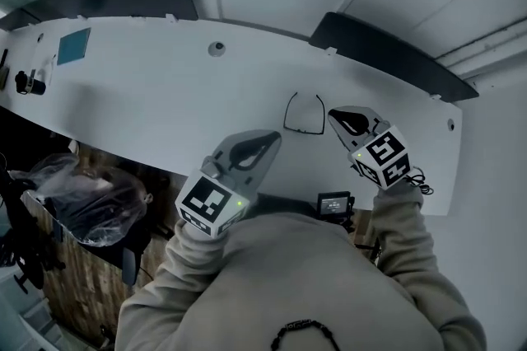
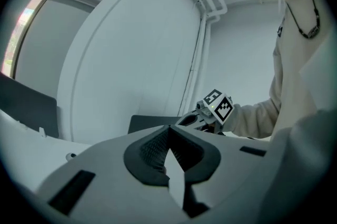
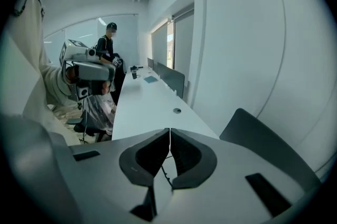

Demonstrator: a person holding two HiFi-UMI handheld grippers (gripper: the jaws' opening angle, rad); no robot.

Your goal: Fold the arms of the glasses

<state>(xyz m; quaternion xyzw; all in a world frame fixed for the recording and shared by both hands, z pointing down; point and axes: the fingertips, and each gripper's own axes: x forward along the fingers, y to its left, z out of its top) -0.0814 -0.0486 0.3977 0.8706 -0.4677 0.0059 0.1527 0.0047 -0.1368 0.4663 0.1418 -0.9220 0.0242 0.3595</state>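
Note:
Thin black-framed glasses (image 1: 304,112) lie on the white table (image 1: 165,102) with their arms spread, pointing toward the far side. My right gripper (image 1: 335,116) hovers just right of the frame, shut and holding nothing. In the right gripper view a thin dark bit of the glasses (image 3: 164,170) shows low down behind the closed jaws of the right gripper (image 3: 169,131). My left gripper (image 1: 274,138) is near the table's front edge, below and left of the glasses, shut and empty. In the left gripper view the left gripper (image 2: 168,129) points nearly level past the right gripper (image 2: 202,119); the glasses are hidden there.
A round grommet (image 1: 216,48) and a teal pad (image 1: 73,46) lie farther left on the table, with a small dark device (image 1: 30,82) at its left end. Dark partition panels (image 1: 387,53) line the far edge. A plastic-covered chair (image 1: 86,197) stands below. A person (image 3: 108,44) stands far off.

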